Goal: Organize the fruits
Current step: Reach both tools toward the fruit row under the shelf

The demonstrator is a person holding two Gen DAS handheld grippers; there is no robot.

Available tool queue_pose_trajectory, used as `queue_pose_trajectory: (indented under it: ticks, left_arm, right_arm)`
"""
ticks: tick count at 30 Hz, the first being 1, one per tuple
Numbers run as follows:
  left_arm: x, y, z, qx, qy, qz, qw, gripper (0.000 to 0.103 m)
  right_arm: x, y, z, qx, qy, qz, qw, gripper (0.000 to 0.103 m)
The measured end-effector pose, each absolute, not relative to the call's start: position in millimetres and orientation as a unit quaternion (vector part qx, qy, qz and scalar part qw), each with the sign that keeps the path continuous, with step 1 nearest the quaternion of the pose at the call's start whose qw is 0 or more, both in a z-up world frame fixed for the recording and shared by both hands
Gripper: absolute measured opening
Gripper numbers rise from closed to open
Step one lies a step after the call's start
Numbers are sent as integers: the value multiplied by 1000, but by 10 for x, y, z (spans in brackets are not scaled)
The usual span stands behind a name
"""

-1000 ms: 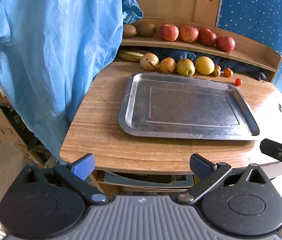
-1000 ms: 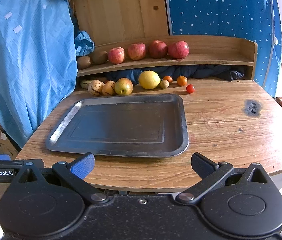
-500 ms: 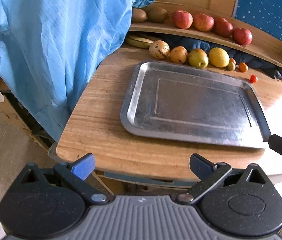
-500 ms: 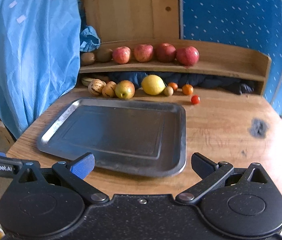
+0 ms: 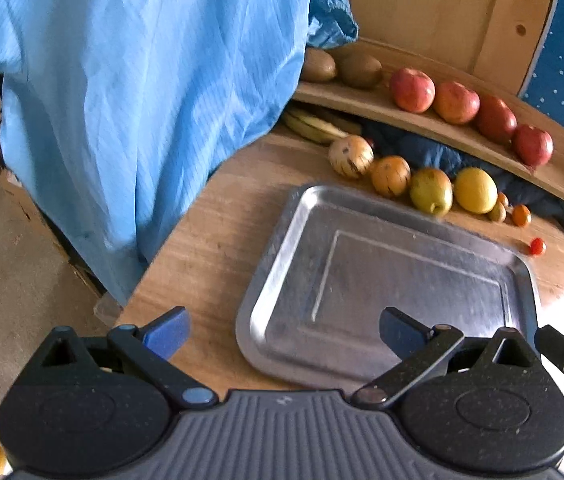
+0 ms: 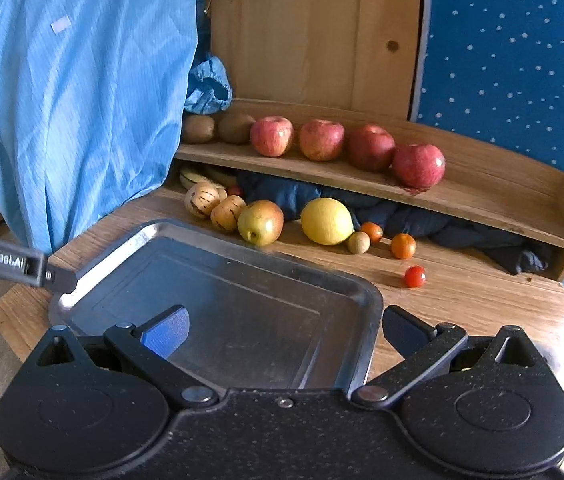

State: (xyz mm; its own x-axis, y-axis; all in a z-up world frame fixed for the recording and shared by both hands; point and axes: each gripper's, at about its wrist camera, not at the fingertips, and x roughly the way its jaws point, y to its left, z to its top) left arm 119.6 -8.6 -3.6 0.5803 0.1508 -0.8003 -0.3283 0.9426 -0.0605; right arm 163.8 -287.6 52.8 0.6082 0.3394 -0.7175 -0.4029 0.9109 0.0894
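An empty metal tray (image 5: 290,236) (image 6: 362,292) lies on the round wooden table. Behind it runs a row of fruit: two striped melons (image 6: 202,200), a yellow-green apple (image 6: 260,222), a lemon (image 6: 327,221), small oranges (image 6: 403,246) and a cherry tomato (image 6: 415,276). Several red apples (image 6: 272,136) and two kiwis (image 6: 199,129) sit on the shelf above. My left gripper (image 5: 282,330) is open over the tray's near left corner. Above the tray's near edge my right gripper (image 6: 284,330) stands open with nothing between its fingers.
A blue garment (image 5: 134,92) hangs at the table's left edge. Bananas (image 5: 314,126) and dark cloth (image 6: 422,216) lie under the shelf (image 6: 502,184). A wooden panel and blue dotted fabric (image 6: 522,48) stand behind. The floor (image 5: 10,272) drops away at the left.
Both grippers have moved forward and closer to the table, so the tray and fruit look larger. Both stay open and hold nothing.
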Motion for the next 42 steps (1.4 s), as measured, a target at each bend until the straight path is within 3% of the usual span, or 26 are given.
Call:
queue_pose_trajectory:
  ticks: [14, 27, 42]
  left_arm:
    - [2028, 133, 23, -41, 460, 103, 881, 103]
    - [2915, 391, -259, -30, 487, 28, 872, 103]
    - [3622, 444, -485, -82, 517, -25, 852, 102]
  right_arm:
    - [2151, -2502, 459, -36, 412, 228, 881, 103]
    - [2648, -1881, 259, -88, 432, 232, 867, 102]
    - [3176, -1309, -16, -187, 441, 255, 840, 86]
